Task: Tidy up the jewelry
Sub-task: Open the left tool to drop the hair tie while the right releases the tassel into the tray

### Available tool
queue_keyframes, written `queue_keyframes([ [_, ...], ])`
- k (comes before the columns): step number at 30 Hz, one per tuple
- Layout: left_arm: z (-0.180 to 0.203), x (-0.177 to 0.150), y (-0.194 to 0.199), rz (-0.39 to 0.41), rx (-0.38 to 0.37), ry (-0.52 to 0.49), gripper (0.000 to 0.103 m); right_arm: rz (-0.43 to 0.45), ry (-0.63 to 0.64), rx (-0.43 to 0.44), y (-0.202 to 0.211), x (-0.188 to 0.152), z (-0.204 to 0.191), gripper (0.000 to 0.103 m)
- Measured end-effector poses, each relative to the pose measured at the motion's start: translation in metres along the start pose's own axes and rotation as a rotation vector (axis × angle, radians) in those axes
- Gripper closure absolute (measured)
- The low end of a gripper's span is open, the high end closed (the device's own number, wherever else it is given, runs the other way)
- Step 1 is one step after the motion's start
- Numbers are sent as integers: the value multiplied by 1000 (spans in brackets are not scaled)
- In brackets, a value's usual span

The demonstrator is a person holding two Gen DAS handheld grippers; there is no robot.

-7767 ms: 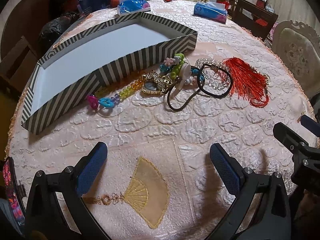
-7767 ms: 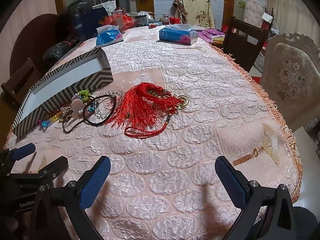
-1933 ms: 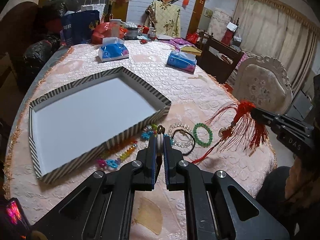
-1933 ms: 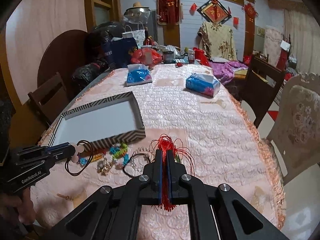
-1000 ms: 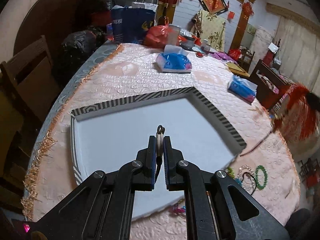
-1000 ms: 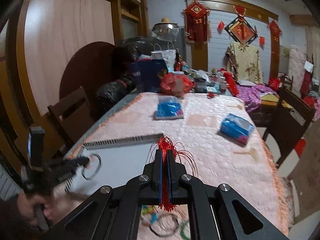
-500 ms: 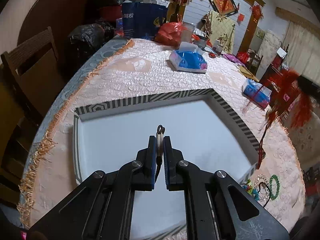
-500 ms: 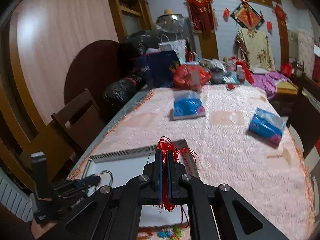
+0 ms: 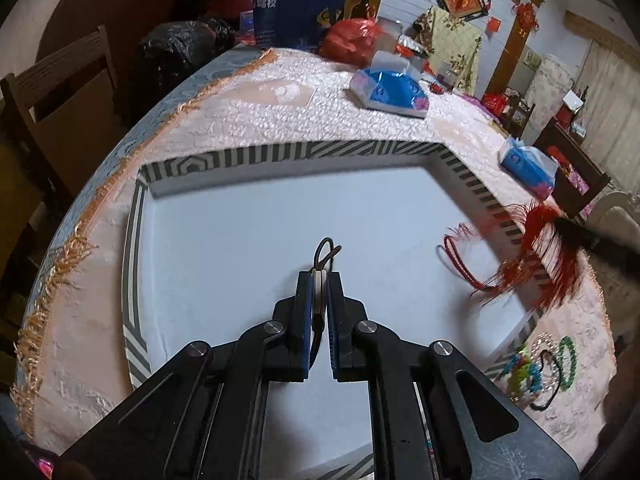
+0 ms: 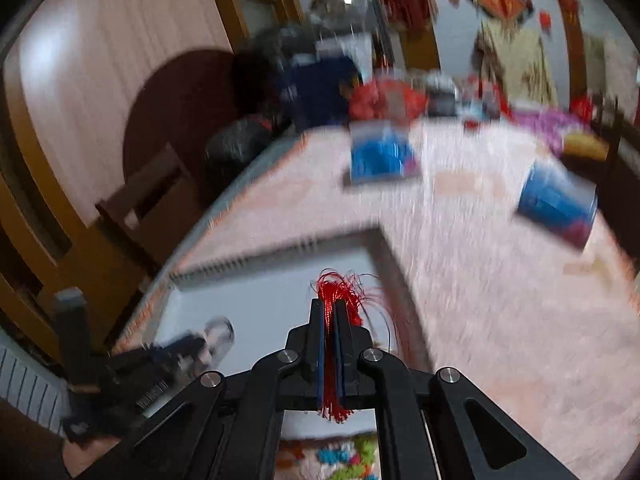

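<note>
My left gripper (image 9: 319, 276) is shut on a black hair tie with a white disc (image 9: 326, 252) and holds it over the white floor of the striped box (image 9: 280, 152). My right gripper (image 10: 329, 304) is shut on the red tassel ornament (image 10: 340, 288). In the left wrist view the tassel (image 9: 536, 248) hangs over the box's right wall, its red cord loop (image 9: 460, 264) trailing onto the box floor. The right wrist view is blurred; there the box (image 10: 280, 276) lies below and the left gripper (image 10: 188, 350) is at lower left.
Bead bracelets, green (image 9: 568, 364) and coloured (image 9: 524, 372), lie on the pink tablecloth right of the box. Blue tissue packs (image 9: 388, 88) (image 9: 528, 164) sit farther back. Wooden chairs (image 9: 60, 92) stand at the table's left edge. Bags crowd the far end.
The right gripper has brought the red tassel lower, to the box's right wall, and its cord loop now reaches inside. The left gripper has dropped closer to the box floor, still holding the hair tie.
</note>
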State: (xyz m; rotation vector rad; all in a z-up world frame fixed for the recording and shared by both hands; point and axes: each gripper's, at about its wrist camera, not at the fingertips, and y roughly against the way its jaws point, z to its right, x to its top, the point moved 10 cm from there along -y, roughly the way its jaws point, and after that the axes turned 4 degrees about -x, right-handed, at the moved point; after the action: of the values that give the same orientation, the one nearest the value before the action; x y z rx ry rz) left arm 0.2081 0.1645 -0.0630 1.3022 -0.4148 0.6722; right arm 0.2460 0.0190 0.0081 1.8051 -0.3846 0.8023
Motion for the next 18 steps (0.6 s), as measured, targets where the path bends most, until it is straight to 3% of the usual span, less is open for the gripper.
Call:
queue_keyframes([
  [7, -2, -5, 0, -6, 3, -9, 96, -109, -22, 33, -32, -48, 4, 100],
  [10, -1, -6, 1, -7, 7, -6, 82, -118, -11, 38, -34, -56, 4, 100],
  [12, -2, -6, 2, 1, 21, -9, 66, -128, -6, 37, -35, -59, 3, 100],
  [16, -3, -7, 6, 4, 38, -14, 58, -137, -11, 28, -32, -63, 8, 96],
  [18, -3, -7, 10, 8, 41, -13, 57, -140, -17, 25, -30, -64, 10, 81],
])
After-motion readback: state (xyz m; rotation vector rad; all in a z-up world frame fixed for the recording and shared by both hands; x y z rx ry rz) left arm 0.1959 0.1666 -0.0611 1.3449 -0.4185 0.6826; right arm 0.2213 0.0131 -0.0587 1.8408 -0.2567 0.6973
